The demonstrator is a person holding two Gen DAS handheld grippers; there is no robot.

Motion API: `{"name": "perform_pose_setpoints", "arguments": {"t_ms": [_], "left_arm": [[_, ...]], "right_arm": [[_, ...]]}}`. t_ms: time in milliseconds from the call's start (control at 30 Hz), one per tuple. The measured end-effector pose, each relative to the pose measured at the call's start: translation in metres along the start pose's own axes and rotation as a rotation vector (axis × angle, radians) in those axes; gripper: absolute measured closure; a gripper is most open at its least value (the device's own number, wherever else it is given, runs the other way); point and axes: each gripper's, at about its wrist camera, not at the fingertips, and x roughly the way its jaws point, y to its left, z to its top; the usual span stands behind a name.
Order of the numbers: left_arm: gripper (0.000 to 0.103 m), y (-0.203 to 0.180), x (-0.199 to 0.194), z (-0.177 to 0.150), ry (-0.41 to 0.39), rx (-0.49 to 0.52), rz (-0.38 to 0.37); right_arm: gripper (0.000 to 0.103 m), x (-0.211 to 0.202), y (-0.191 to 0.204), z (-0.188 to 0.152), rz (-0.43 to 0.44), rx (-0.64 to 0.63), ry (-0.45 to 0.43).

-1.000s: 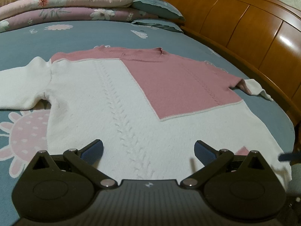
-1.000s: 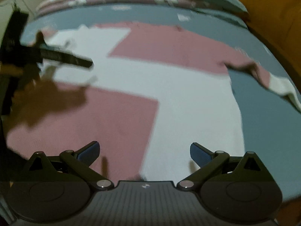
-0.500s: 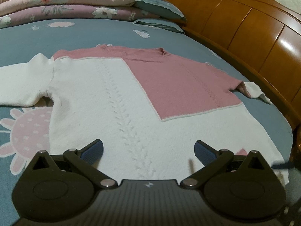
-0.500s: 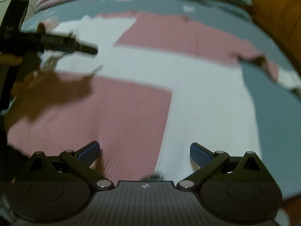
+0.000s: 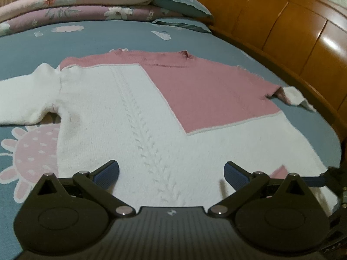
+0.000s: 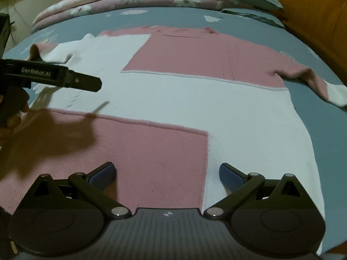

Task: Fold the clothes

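Dim, warm indoor light – a bright glare streak on the wooden headboard [image 5: 327, 41]. The left gripper [image 6: 65, 80] throws a broad dark shadow across the sweater [image 6: 151, 151]. Fisheye bending curves the edges – corners go black.

Both claw cameras low, near – facing headboard, sharing sweater [image 5: 134, 117]

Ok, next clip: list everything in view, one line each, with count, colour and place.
sweater: one, white and pink blocks, spread flat on the bed, sleeves out to both sides
bed sheet: one, blue-grey with pink flower prints, under the sweater
quilts: two, pink floral, stacked at the far end
pillows: two, teal, beside the quilts
bed frame: one, orange-brown wood, along the right side
left gripper: black, blue pads, jaws open over the hem
right gripper: black, blue pads, jaws open over the hem
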Motion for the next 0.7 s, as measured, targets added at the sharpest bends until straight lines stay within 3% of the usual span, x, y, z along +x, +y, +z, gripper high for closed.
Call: {"name": "perform_pose_setpoints", "arguments": {"t_ms": [200,367,533,700], "left_arm": [[0.001,-0.007,0.002,-0.003,0.003,0.035,0.028],[0.001,0.003,0.000,0.001,-0.003,-0.024,-0.003],[0.001,0.024,-0.010,0.006,-0.071,-0.149,-0.017],[0.001,0.049,-0.011,0.005,-0.101,-0.277,-0.040]], "right_arm": [[0.000,-0.001,0.003,0.000,-0.003,0.011,0.031],[0.000,-0.008,0.000,0.008,0.037,0.048,0.090],[0.000,-0.016,-0.007,0.046,0.148,0.114,-0.053],[0.000,0.006,-0.014,0.099,0.218,0.055,-0.130]]}}
